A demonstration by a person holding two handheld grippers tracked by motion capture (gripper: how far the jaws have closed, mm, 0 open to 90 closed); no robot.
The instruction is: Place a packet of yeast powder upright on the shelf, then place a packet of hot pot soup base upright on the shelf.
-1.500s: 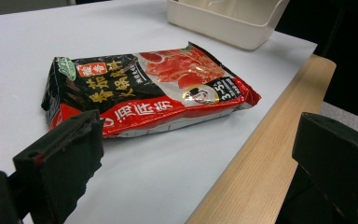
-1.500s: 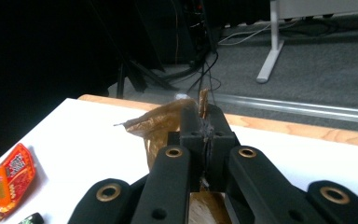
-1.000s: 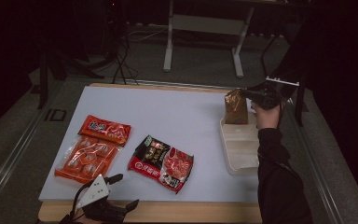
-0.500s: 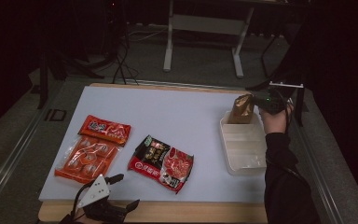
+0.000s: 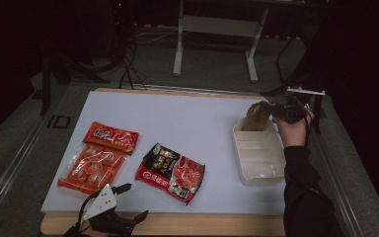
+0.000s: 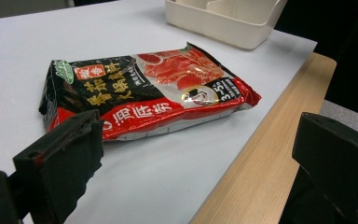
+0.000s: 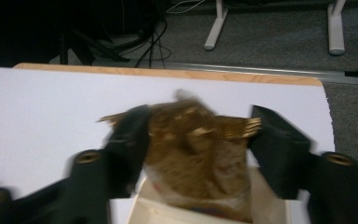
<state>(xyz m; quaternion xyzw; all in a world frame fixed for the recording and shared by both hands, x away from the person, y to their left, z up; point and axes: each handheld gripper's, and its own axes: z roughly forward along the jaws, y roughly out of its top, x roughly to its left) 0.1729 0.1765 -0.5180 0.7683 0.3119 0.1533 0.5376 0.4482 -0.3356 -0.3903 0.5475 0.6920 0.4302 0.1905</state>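
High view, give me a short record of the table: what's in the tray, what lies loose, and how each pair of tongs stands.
tray: white, at the table's right side
in tray: brown packet standing at the far end
right tongs: just been opening, packet between the jaws
left tongs: open, nothing held, at the near edge
loose on table: orange packet, red-and-black packet

Bare tabletop [image 5: 192,116] between red packets [image 5: 98,155] and tray [image 5: 259,160].
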